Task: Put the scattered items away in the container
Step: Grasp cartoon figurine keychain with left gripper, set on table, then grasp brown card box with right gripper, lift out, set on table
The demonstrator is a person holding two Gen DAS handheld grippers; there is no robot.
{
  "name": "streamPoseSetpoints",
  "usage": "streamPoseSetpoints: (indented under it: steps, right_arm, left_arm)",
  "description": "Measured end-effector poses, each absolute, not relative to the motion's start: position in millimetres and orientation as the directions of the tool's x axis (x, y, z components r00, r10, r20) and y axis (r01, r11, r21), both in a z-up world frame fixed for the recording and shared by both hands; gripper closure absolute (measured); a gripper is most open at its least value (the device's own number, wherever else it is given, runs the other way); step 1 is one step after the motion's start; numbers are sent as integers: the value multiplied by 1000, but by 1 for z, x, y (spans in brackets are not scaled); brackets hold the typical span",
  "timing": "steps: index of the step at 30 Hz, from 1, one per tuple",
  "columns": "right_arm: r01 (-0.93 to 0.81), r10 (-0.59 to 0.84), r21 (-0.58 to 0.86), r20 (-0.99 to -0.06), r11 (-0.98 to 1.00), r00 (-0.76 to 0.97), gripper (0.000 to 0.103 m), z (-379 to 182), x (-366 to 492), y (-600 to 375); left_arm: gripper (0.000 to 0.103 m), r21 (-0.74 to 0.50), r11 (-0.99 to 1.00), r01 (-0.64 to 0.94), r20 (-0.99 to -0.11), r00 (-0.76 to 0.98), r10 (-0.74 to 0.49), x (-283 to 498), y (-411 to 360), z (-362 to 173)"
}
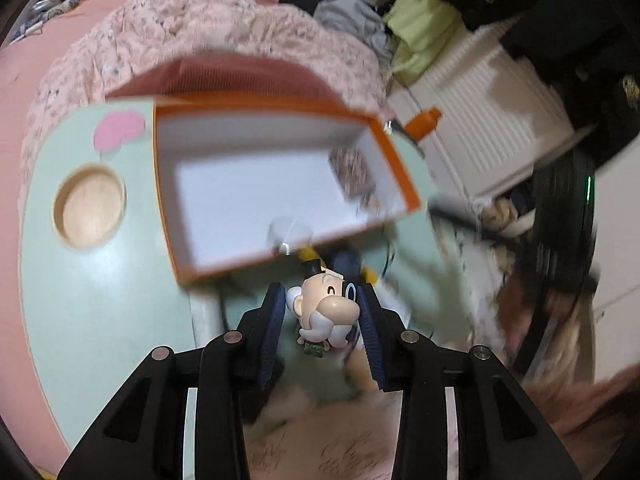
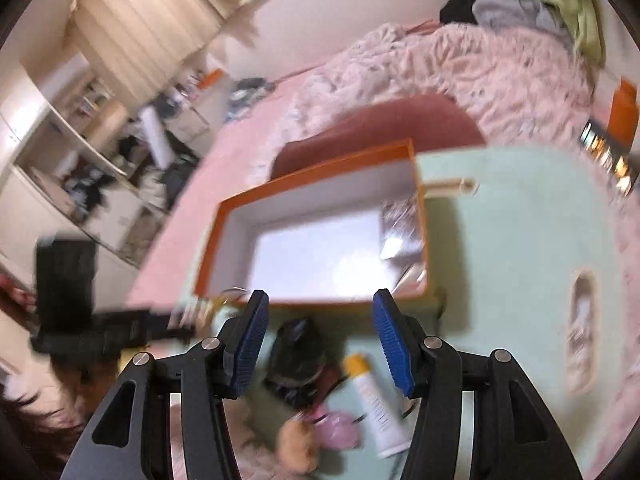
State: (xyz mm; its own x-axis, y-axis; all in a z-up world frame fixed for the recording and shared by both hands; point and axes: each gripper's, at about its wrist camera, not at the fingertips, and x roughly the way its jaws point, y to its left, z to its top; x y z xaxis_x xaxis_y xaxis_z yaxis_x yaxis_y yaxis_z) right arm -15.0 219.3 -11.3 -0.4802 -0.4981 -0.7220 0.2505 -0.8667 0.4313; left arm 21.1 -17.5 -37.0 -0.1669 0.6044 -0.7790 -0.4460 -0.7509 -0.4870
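My left gripper (image 1: 320, 300) is shut on a small cartoon figurine (image 1: 326, 306) with a white moustache and a black top hat, held near the front edge of the orange box (image 1: 280, 252). The box is open, white inside, and holds a patterned packet (image 1: 352, 172) at its right end. The box also shows in the right wrist view (image 2: 420, 216). My right gripper (image 2: 320, 340) is open above a black object (image 2: 296, 354), a white tube with a yellow cap (image 2: 374, 404), a pink item (image 2: 338, 428) and a fuzzy tan toy (image 2: 296, 440).
The box stands on a pale green table (image 1: 100, 280) with a round wooden recess (image 1: 90, 210). A pink bed with a frilly blanket (image 1: 200, 28) lies behind. Clothes (image 1: 424, 28) and a white radiator (image 1: 480, 120) are at right. Shelves (image 2: 80, 152) stand left.
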Motion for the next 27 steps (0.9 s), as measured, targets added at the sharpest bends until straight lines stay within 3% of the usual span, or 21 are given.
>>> streamPoseSetpoints:
  steps: [3,8,12,17,21,25,27]
  right_arm:
    - [227,-389,317,-783,-921,-485,49,-4,-42,220]
    - [243,-337,253,-842,-936,-421,49,-16,-74,199]
    - [208,-171,94,-904,-974,-392,49,-34,-94,176]
    - [158,-38,-24,-926,-987,-377,49,-52,-107,163]
    - [183,-119,57,-928,-982,-353,47,-52,-110,160]
    - [230,-407,364,-896,-903,-177,49,-58,-118,159]
    - [248,-403,348,-888,-904,-223,50,-50,-117,161]
  left_arm:
    - [65,-476,-761,-441,-800,-142,583,30,-10,-62]
    - [64,-411,-797,-442,-831,-179,528,31,0,-83]
    - [53,-401,-813,-422,-833,-201,515,24,1,-90]
    - [53,-425,-812,-400,-825,-199,529,16,-3,-94]
    - [53,-429,-813,-394,-823,-200,531,12,-8,-97]
    - [53,-432,-817,-382,-822,-206,531,8,-15,-97]
    - [53,-425,-820,-383,-825,-209,525,5,-15,-97]
